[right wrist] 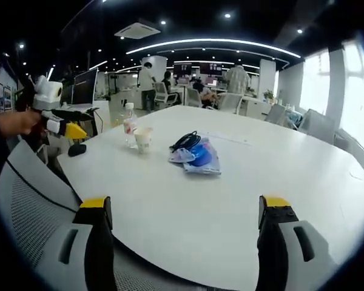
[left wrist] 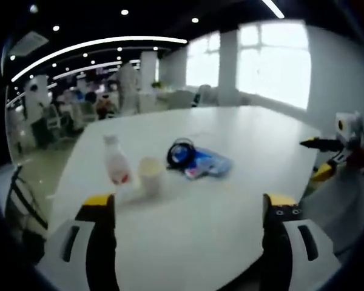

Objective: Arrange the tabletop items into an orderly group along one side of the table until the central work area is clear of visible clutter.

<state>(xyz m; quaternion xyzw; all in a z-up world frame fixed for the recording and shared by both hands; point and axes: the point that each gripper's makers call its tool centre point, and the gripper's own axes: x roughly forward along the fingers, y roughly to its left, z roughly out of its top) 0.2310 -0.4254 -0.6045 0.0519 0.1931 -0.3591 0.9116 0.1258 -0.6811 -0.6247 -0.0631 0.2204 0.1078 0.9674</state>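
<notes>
Bottle (left wrist: pixel 116 160), cup (left wrist: pixel 150 174), pouch (left wrist: pixel 201 162) | ahead of both grippers | jaws spread, empty

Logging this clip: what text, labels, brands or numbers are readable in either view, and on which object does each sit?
No text can be read in either view.
bottle: a red patch on its label, too blurred to read.
blue packet: no print can be made out.
paper cup: looks plain.
Monitors behind the table: too small and dark to read.

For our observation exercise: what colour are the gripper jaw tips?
Yellow, on black jaws; clearest in the right gripper view, on the right gripper.
</notes>
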